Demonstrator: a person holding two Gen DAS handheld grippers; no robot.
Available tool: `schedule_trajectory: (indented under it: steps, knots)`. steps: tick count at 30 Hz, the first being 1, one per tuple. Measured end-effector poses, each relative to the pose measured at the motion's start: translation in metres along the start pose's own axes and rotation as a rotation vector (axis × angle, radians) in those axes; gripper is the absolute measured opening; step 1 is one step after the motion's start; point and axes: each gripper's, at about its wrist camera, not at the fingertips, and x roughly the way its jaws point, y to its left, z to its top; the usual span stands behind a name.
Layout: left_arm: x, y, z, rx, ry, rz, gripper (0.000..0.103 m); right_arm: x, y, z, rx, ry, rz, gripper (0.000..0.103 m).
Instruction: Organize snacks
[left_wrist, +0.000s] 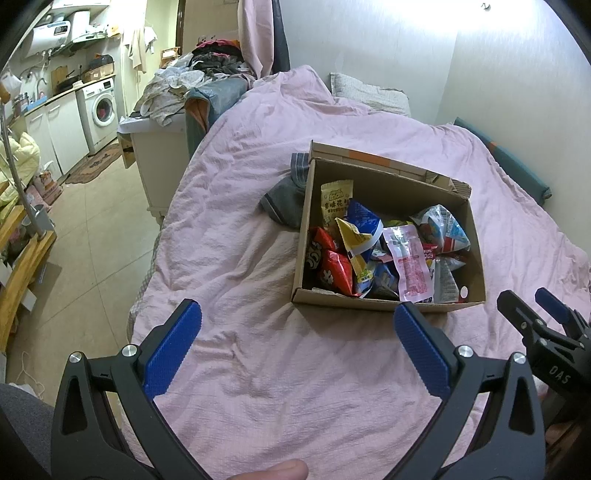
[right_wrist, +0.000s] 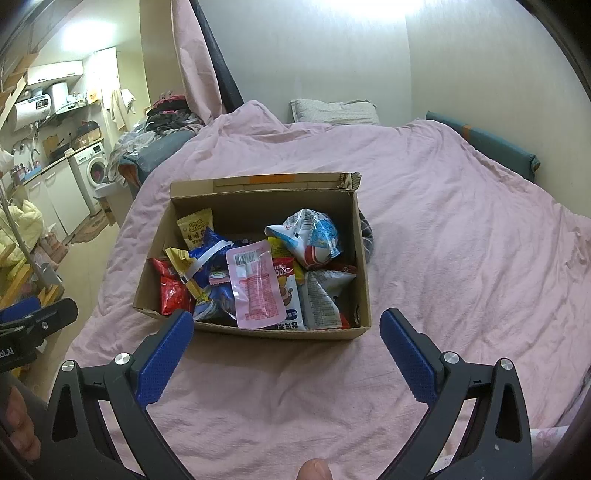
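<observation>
Pink bedspread (right_wrist: 443, 240), rumpled, soft underfoot for cardboard box (right_wrist: 258, 334) resting mid-bed. Snack packets (right_wrist: 255, 288) heaped inside: light, crinkly, slippery, likely crushable; best pinched at sealed edges. Left tool (left_wrist: 297, 345) and right tool (right_wrist: 286, 349) both spread wide, empty, short of box.

Between both spread, empty grippers and the cardboard box (right_wrist: 258, 332) lies bare pink bedcover (right_wrist: 295, 398), with nothing in the way. The box top is open, but packets (right_wrist: 255, 284) fill most of its floor, and its raised back flap (right_wrist: 280, 182) walls the far side. Dark cloth (left_wrist: 286, 201) touches the box's side.
</observation>
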Motion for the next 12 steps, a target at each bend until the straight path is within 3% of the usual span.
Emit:
schedule_trajectory:
  steps: [12]
  knots:
    - [0.0030, 0.0006, -0.0018, -0.003, 0.010, 0.001, 0.103, -0.0002, 0.0007, 0.0000, -0.001, 0.000, 0.000, 0.103]
